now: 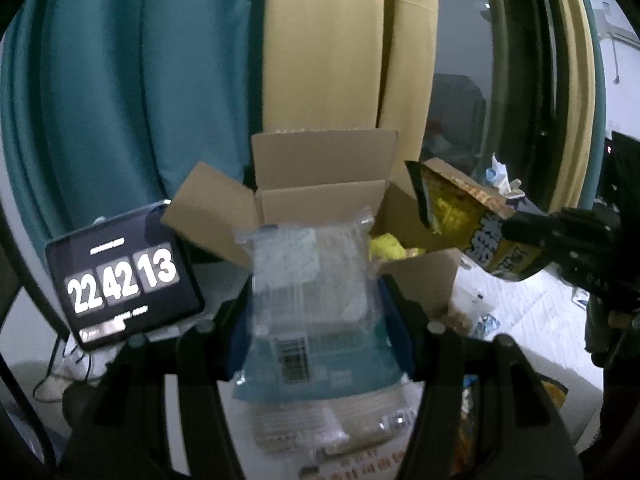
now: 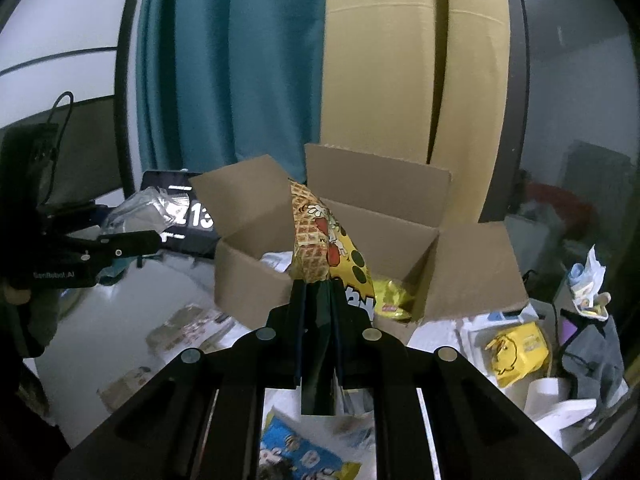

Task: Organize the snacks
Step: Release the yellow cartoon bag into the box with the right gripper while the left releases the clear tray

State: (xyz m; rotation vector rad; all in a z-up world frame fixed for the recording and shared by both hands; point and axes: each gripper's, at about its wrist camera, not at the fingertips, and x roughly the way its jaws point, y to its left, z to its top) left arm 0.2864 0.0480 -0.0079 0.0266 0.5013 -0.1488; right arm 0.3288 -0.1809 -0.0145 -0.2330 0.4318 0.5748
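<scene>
An open cardboard box stands on the white table with its flaps up. My left gripper is shut on a clear and blue plastic snack pack and holds it in front of the box; the pack also shows in the right wrist view. My right gripper is shut on a yellow waffle-print snack bag and holds it above the box's near edge; the bag also shows in the left wrist view. Yellow packets lie inside the box.
A tablet showing a clock leans left of the box. Flat snack packs lie on the table, with a blue pack under my right gripper. A yellow packet and clutter lie at the right. Teal and yellow curtains hang behind.
</scene>
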